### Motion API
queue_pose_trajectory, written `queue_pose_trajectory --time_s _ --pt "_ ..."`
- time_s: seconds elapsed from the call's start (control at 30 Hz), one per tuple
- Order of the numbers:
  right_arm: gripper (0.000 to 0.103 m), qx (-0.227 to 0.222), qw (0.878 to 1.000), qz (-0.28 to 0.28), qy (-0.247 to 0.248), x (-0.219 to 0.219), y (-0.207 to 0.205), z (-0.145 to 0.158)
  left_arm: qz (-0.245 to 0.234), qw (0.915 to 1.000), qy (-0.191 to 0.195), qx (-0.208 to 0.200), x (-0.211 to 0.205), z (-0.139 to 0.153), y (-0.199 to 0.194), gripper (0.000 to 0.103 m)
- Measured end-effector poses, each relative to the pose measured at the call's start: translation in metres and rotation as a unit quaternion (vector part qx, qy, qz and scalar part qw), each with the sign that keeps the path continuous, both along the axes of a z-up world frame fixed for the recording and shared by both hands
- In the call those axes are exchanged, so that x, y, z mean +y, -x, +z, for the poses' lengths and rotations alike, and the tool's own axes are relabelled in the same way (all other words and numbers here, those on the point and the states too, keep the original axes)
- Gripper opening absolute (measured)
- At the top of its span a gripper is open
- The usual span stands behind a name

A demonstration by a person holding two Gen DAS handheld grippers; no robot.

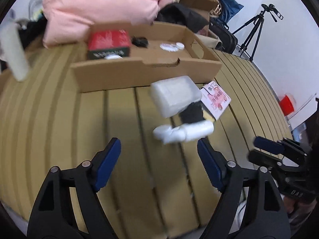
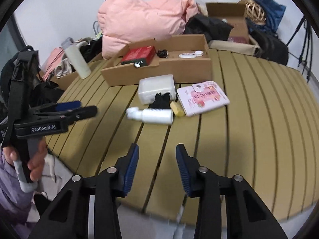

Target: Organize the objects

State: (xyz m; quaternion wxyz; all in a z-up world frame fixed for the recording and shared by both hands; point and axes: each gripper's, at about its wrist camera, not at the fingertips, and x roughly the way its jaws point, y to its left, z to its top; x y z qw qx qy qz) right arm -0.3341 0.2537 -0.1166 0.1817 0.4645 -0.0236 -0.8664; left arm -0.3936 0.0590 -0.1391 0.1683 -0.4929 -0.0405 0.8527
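I see both grippers, left point(image 1: 159, 165) and right point(image 2: 156, 167), released, empty. Bottle point(image 2: 151, 115) lies near the box point(image 2: 159, 73).

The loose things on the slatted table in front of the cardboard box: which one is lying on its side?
The white pump bottle, its nozzle pointing left. The translucent plastic box, pink wallet and small yellow block rest flat instead.
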Motion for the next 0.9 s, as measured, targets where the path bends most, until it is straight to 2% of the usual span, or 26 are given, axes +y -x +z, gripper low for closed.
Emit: queue_pose_trajectory --time_s 0.03,0.17,0.23,0.3,0.37,0.47,0.6,0.77,0.9 --pt "0.040 0.001 1.000 0.002 -0.001 -0.003 0.012 -0.002 -0.002 1.0000 0.004 -0.006 0.006 -0.007 0.009 0.075" --pt "0.040 0.010 1.000 0.013 -0.004 -0.021 0.061 -0.012 -0.008 0.9991 0.003 -0.041 0.017 -0.033 0.034 0.053" --pt "0.040 0.001 1.000 0.016 -0.005 -0.027 0.078 -0.022 0.008 0.9981 0.007 -0.060 0.016 -0.042 0.039 0.051" --pt "0.040 -0.018 1.000 0.016 0.001 -0.032 0.094 -0.036 0.019 0.9975 -0.010 -0.067 0.011 -0.044 0.037 0.047" --pt "0.040 -0.026 0.999 0.019 -0.009 -0.041 0.103 -0.048 0.030 0.9971 -0.003 -0.069 0.009 -0.049 0.037 0.026" --pt "0.035 -0.032 0.999 0.022 -0.011 -0.048 0.110 -0.059 0.035 0.9974 -0.006 -0.062 0.007 -0.053 0.040 0.025" --pt "0.031 -0.021 1.000 0.017 -0.011 -0.050 0.109 -0.054 0.035 0.9980 -0.009 -0.052 0.005 -0.048 0.039 0.025" --pt "0.031 0.014 1.000 0.004 -0.004 -0.033 0.086 -0.019 0.054 0.9979 -0.019 -0.030 -0.013 -0.023 0.024 0.025" --pt "0.031 0.039 0.999 -0.001 0.004 -0.011 0.047 0.020 0.059 0.9980 -0.019 0.011 -0.030 0.020 -0.021 0.025"
